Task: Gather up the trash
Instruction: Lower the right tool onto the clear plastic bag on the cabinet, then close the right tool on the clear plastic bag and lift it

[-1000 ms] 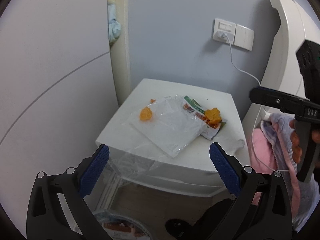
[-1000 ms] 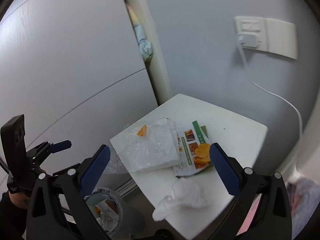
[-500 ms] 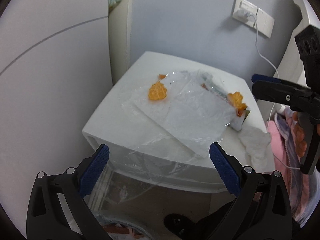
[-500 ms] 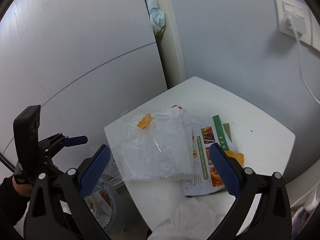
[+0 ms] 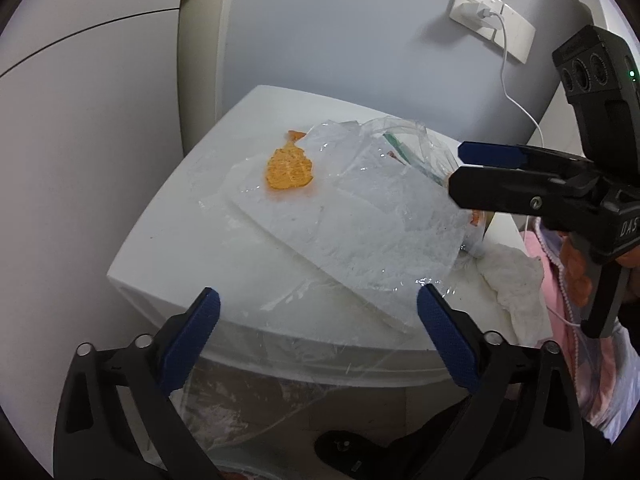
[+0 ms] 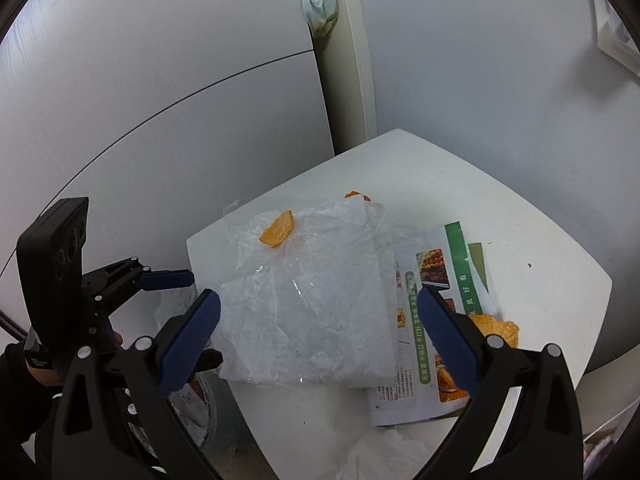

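Observation:
A clear plastic bag [image 5: 352, 208] [image 6: 312, 300] lies spread on the white bedside table [image 5: 180, 248] [image 6: 540, 260]. An orange peel [image 5: 289, 168] [image 6: 277, 234] rests on its far part. Beside it lie a printed green leaflet [image 6: 440, 320] with another peel [image 6: 496, 328] on it, and a crumpled white tissue [image 5: 512, 280] [image 6: 384, 456]. My left gripper [image 5: 318, 308] hovers at the table's near edge. Its jaws are closing, with only the bag's loose film below them and nothing pressed. My right gripper [image 6: 320, 300] [image 5: 460, 168] stands open just above the bag.
A lined trash bin [image 6: 196, 400] stands on the floor beside the table, under the left gripper. Wardrobe doors [image 5: 80, 120] close off the left. A wall socket with a charger cable [image 5: 484, 12] is behind the table, and pink cloth [image 5: 560, 300] lies at the right.
Both grippers have come down and forward toward the table, so the bag and peel look larger. The right gripper now reaches over the bag. Nothing has been picked up.

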`<state>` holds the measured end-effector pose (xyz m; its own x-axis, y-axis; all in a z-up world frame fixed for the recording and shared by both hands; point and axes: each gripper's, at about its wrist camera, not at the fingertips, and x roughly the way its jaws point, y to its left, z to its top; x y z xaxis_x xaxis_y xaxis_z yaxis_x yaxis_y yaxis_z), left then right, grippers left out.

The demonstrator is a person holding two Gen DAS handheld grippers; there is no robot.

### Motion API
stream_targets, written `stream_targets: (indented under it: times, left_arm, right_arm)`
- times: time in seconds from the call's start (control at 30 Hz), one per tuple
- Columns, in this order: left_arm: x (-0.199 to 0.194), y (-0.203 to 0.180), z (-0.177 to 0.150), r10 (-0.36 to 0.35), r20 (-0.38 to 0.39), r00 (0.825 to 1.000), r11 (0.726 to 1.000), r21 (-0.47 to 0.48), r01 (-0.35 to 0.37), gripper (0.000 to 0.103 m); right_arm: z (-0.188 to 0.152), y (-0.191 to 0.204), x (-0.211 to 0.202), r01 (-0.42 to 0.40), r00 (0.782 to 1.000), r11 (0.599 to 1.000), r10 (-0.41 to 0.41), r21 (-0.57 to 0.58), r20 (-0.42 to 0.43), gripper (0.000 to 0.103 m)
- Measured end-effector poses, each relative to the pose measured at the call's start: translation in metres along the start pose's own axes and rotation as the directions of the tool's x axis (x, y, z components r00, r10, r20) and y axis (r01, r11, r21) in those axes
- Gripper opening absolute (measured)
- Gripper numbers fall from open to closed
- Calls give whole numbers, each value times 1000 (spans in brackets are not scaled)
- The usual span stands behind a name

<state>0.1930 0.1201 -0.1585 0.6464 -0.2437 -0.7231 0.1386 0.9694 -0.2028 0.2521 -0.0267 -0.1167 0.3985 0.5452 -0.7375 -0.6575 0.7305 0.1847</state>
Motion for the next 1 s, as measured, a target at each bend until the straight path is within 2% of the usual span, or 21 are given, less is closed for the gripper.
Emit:
stream_targets:
  times: [0.2, 0.23, 0.27, 0.3, 0.4, 0.6, 0.73, 0.9, 1.0]
  left_arm:
    - [5, 5, 3, -2, 8, 1000, 1000, 5, 2, 73]
    - [4, 5, 3, 2, 12, 1000, 1000, 4, -2, 69]
    - [4, 6, 3, 6, 14, 1000, 1000, 5, -7, 65]
    - [4, 7, 3, 13, 19, 1000, 1000, 4, -13, 65]
    - [4, 6, 1, 22, 26, 999, 1000, 7, -22, 60]
    - [4, 2, -1, 48, 38, 998, 999, 17, -49, 41]
    - [6, 1, 1, 58, 44, 997, 998, 21, -59, 19]
    - [4, -1, 3, 65, 56, 996, 998, 20, -66, 10]
    - [3, -5, 6, 69, 67, 995, 997, 24, -71, 4]
  right_arm:
    - [1, 2, 8, 6, 1000, 1000, -6, -18, -17, 93]
    - [1, 2, 10, 2, 1000, 1000, -3, -19, -21, 90]
    - [1, 2, 11, -2, 1000, 1000, 2, -18, -28, 80]
    - [1, 2, 13, -5, 999, 1000, 5, -16, -37, 75]
    - [0, 3, 15, -1, 999, 1000, 0, -16, -41, 71]
    - [0, 6, 17, -5, 999, 1000, 4, -18, -51, 55]
    - [2, 5, 16, 0, 999, 1000, -1, -23, -51, 42]
    - [1, 5, 16, 0, 998, 1000, -1, -28, -56, 22]
    - [1, 8, 14, 3, 999, 1000, -5, -31, -48, 16]
